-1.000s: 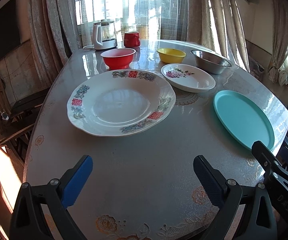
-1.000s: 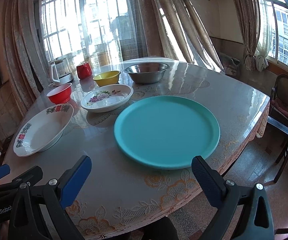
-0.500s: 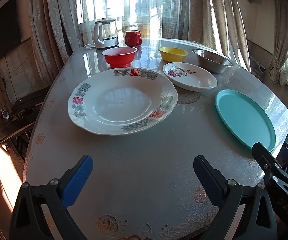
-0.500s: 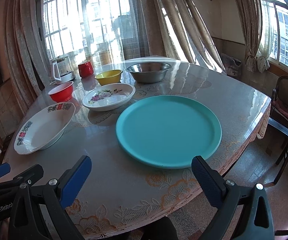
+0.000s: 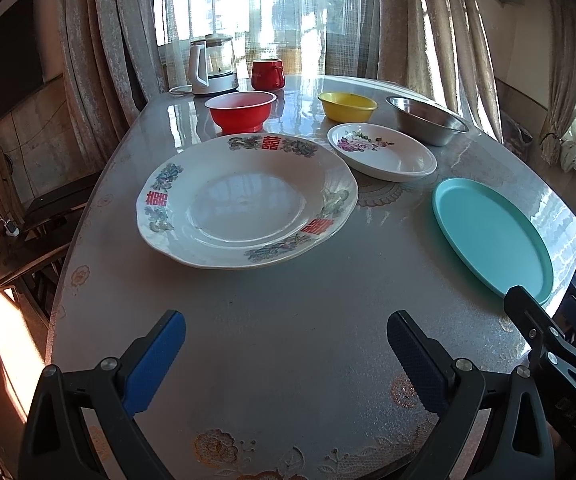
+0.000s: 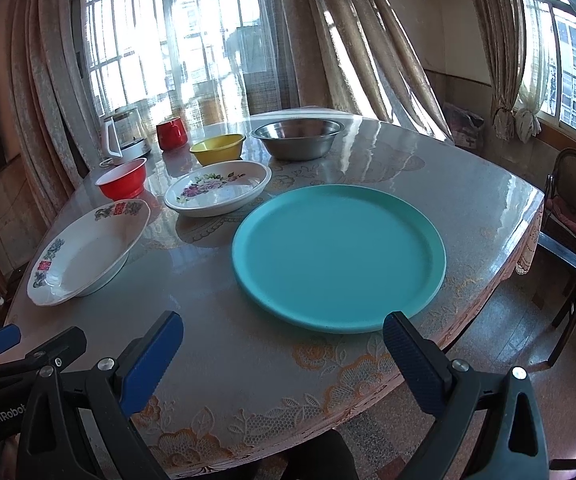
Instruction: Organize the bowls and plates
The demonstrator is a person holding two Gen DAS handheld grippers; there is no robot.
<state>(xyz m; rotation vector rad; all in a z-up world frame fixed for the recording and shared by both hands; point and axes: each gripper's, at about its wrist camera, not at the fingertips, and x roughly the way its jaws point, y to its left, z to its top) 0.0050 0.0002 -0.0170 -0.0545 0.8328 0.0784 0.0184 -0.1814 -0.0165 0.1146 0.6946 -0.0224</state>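
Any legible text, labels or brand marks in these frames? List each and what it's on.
"GenRobot": white lettering on the left gripper body, right wrist view; it runs to the frame edge.
"囍": red double-happiness signs on the rim of the large white plate.
Embossed mark on the right gripper body, left wrist view: inverted, too unclear to read.

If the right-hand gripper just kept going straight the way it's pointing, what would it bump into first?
Most likely the teal plate: it lies directly ahead of the open right gripper, whose fingers hover near its closest rim. How high the gripper sits above the table is unclear.
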